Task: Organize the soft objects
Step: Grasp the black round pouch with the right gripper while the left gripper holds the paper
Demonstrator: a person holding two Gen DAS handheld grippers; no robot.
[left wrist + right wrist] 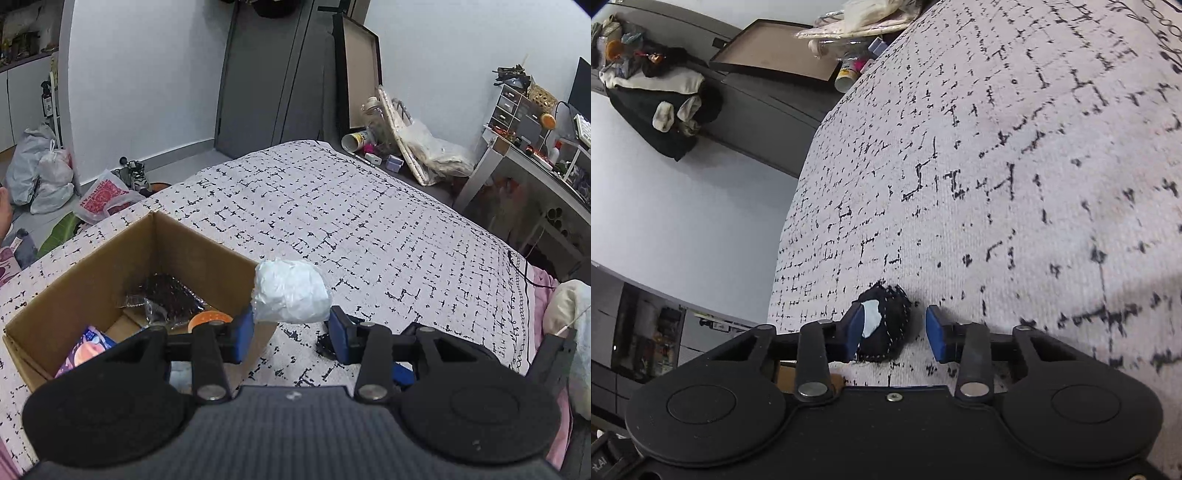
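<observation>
Blue pads tip both tools. The left gripper (291, 332) has a crumpled white plastic-wrapped bundle (291, 291) between its fingers; the bundle touches the left pad, while a sliver of gap shows at the right pad, so the jaws look spread and I cannot tell whether the bundle is pinched or just resting against one side. It sits just right of the near corner of an open brown cardboard box (92, 266), which lies on a white bedspread with black broken-grid marks (369, 229). Inside the box lie a dark crinkled plastic packet (166, 295), an orange round lid-like item (210, 319) and a purple-and-pink pouch (88, 345).

The right gripper (892, 334) hangs low over the bedspread with jaws parted around a small black fabric ball with a white patch (884, 325); the ball touches the left pad, the right pad stands apart from it.

My reading: one soft item is being carried to the box while the other is being lined up for pickup. Next, the left tool needs to shift leftward over the box wall before letting go; the right needs to close.

The box rim is the only obstacle close by; the bedspread beyond is open far and right, up to its edge by the cluttered floor.
</observation>
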